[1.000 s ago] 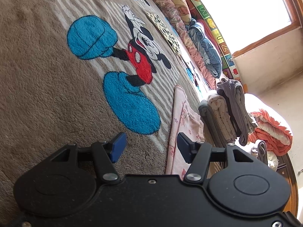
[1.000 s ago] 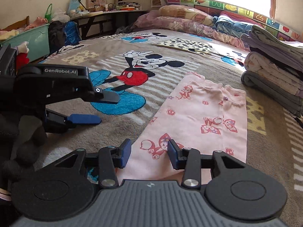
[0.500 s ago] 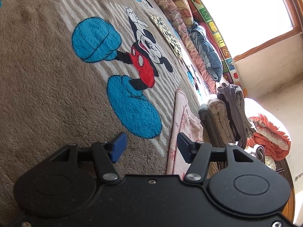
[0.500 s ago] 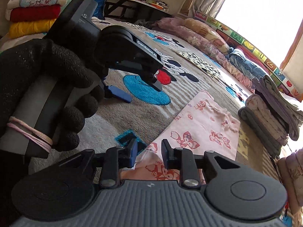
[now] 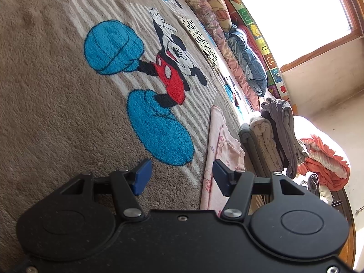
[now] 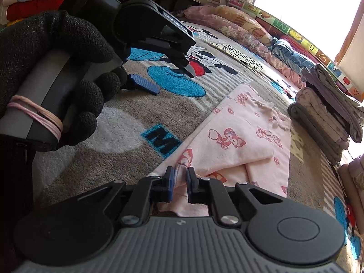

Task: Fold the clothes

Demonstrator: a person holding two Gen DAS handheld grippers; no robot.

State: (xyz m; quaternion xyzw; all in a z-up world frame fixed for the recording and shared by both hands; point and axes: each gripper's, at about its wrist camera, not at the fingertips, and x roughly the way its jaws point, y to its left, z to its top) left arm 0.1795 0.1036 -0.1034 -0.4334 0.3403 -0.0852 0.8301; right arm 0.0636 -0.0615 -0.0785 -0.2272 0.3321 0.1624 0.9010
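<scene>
A pink garment [image 6: 245, 132] with red cartoon prints lies on the brown Mickey Mouse blanket [image 6: 113, 159], its near part folded over. My right gripper [image 6: 180, 182] is closing its jaws on the garment's near edge, and a bunched fold of fabric sits pinched between the blue pads. My left gripper [image 6: 168, 79], held by a black-gloved hand [image 6: 56, 68], hovers open over the blanket to the left. In the left wrist view the left gripper [image 5: 179, 177] has nothing between its fingers, and the pink garment [image 5: 218, 150] lies just right of it.
A stack of folded grey and beige clothes [image 6: 325, 113] stands right of the garment, seen also as the stack [image 5: 270, 141]. Rolled quilts and pillows [image 6: 238, 22] line the far wall. Orange cloth [image 5: 323, 159] lies beyond the stack. Folded red and yellow items [image 6: 34, 6] sit at the far left.
My right gripper moved to the garment's near edge, rolled, and narrowed its jaws onto the fabric, lifting a fold. The left gripper stayed open and in place.
</scene>
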